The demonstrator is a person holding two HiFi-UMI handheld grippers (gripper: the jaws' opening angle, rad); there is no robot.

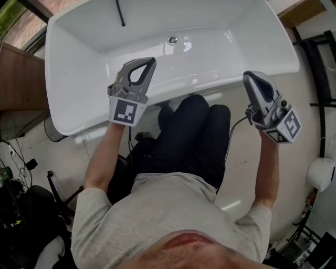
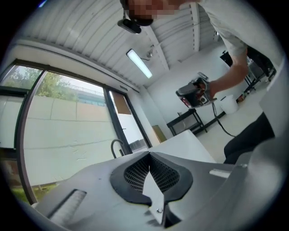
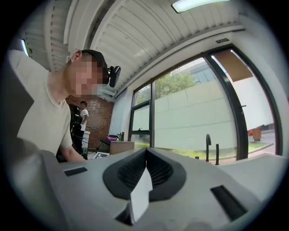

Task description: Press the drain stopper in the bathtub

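The white bathtub lies across the top of the head view. Its small round chrome drain stopper sits on the tub floor near the far wall. My left gripper hangs over the tub's near side with its jaws shut and nothing in them, a good way short of the stopper. My right gripper is held off the tub's right near corner, above the floor, also shut and empty. Both gripper views point upward at windows and ceiling: left gripper, right gripper. The stopper is hidden in them.
A black faucet stands at the tub's far rim. A wooden cabinet flanks the tub on the left, a black rack on the right. The person's dark-trousered legs press against the tub's near side. Cables litter the floor at lower left.
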